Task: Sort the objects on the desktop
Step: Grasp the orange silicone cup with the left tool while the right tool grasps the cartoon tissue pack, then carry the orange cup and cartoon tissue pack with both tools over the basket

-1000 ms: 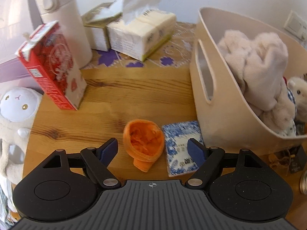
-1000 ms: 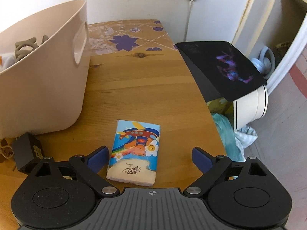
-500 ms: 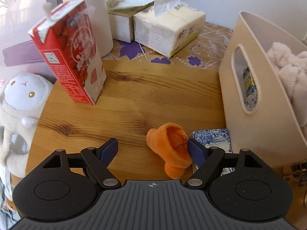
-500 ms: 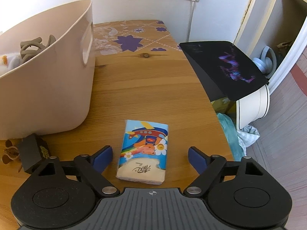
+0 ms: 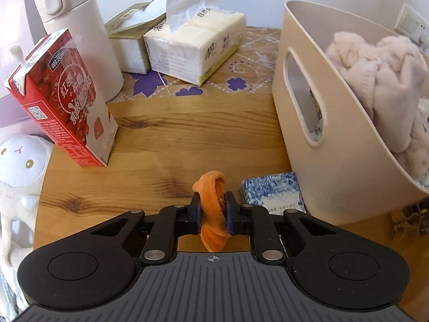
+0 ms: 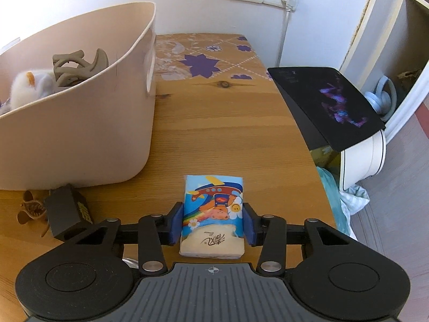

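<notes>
A crumpled orange fabric piece [image 5: 213, 209], perhaps a small sock, stands squeezed upright. A cartoon-printed tissue pack [image 6: 213, 214] lies flat on the wooden counter [image 6: 222, 123].

The table [image 5: 166, 139] is varnished wood with visible grain. The orange cloth [image 5: 213, 209] looks soft and fleecy, the beige bin [image 5: 316, 112] smooth matt plastic, the tissue pack [image 6: 213, 214] glossy printed film, the red carton [image 5: 61, 99] glossy card.

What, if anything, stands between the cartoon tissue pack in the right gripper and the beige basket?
Nothing visible does. The right gripper is closing on the cartoon tissue pack, and bare table lies between it and the beige basket. The small black box sits off to the side.
</notes>
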Demonstrator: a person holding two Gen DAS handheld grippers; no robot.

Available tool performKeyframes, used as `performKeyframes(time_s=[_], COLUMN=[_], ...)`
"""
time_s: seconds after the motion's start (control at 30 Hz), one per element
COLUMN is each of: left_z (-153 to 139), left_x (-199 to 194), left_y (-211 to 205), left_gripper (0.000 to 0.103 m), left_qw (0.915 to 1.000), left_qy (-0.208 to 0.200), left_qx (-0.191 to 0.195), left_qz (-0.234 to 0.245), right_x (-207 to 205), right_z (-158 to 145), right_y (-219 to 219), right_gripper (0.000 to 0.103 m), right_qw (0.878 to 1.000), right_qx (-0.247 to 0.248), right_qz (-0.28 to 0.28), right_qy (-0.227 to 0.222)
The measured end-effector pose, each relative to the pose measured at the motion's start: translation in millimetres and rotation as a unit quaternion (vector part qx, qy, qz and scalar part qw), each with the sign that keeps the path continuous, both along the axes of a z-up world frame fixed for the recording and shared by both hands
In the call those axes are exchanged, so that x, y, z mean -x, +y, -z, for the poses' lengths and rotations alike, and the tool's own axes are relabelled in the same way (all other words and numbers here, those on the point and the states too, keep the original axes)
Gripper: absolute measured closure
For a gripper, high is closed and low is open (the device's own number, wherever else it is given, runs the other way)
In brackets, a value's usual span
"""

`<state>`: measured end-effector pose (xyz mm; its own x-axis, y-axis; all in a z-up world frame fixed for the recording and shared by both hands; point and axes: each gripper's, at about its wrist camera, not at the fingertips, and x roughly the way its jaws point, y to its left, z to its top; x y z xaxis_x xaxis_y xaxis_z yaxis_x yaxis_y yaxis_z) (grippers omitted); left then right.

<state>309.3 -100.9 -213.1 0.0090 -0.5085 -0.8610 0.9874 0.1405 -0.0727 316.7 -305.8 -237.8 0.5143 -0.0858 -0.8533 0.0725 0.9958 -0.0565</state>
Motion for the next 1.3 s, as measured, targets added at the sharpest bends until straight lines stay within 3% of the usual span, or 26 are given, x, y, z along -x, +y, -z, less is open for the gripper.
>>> performKeyframes(time_s=[0.27, 0.63, 0.93, 1.3], left_z=[-4, -29, -56, -101], left_x=[-4, 10, 29, 38], left_y=[13, 45, 72, 95], left_gripper=[0.090, 0.090, 0.090, 0.090], left_qw=[0.9999, 0.9994, 0.9966, 0.9908], left_qy=[0.003, 0.025, 0.045, 0.060], left_qx=[-0.011, 0.012, 0.042, 0.096], left_qz=[-0.001, 0.022, 0.054, 0.074], right_x=[23, 66, 103, 135], right_z=[-7, -32, -59, -115], right_y=[-3, -4, 6, 17], right_gripper=[0.061, 0.061, 0.061, 0.061], right_qw=[1.000, 0.999, 0.997, 0.992], right_qx=[-0.002, -0.033, -0.049, -0.058], right_qz=[0.011, 0.030, 0.027, 0.015], right_qy=[-0.003, -0.029, -0.053, -0.110])
